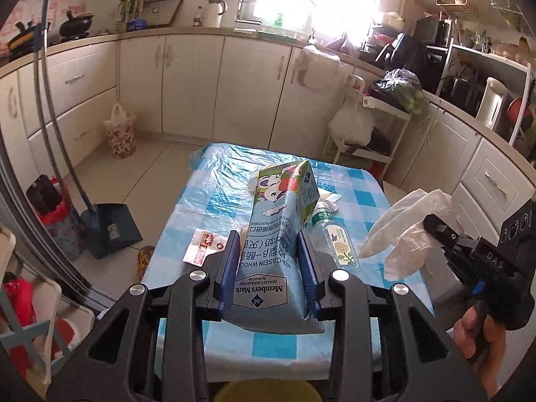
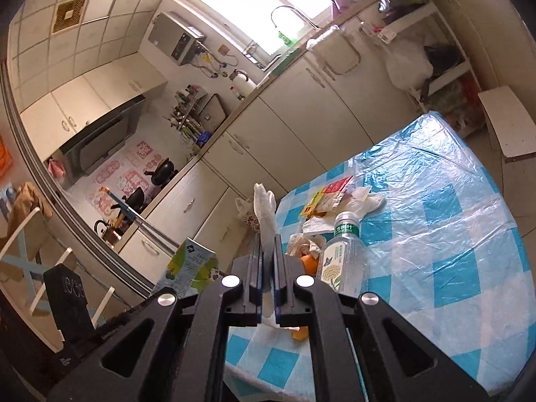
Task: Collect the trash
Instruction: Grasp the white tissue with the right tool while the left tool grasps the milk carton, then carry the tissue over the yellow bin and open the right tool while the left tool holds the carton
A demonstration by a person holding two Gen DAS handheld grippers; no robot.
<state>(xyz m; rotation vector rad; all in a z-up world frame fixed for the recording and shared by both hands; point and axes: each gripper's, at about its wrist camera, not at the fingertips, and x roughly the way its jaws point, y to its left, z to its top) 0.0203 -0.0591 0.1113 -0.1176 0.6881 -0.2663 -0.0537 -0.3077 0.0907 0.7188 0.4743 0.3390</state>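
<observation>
My left gripper (image 1: 269,251) is shut on a blue milk carton (image 1: 278,234) and holds it above the blue checked table (image 1: 368,201). The carton also shows in the right wrist view (image 2: 191,268). My right gripper (image 2: 267,251) is shut on a white disposable glove (image 2: 266,214), which hangs from it at the right of the left wrist view (image 1: 402,227). A clear plastic water bottle (image 2: 345,258) lies on the table beside orange peel (image 2: 308,264), crumpled tissues (image 2: 365,201) and a red and yellow wrapper (image 2: 331,194). The bottle also shows in the left wrist view (image 1: 335,238).
A yellow bin rim (image 1: 264,392) shows below the left gripper. A red and white wrapper (image 1: 201,244) lies at the table's left edge. A dustpan (image 1: 114,231) and broom stand on the floor at left. Cabinets (image 1: 201,83) line the walls; a white shelf rack (image 1: 375,127) stands beyond the table.
</observation>
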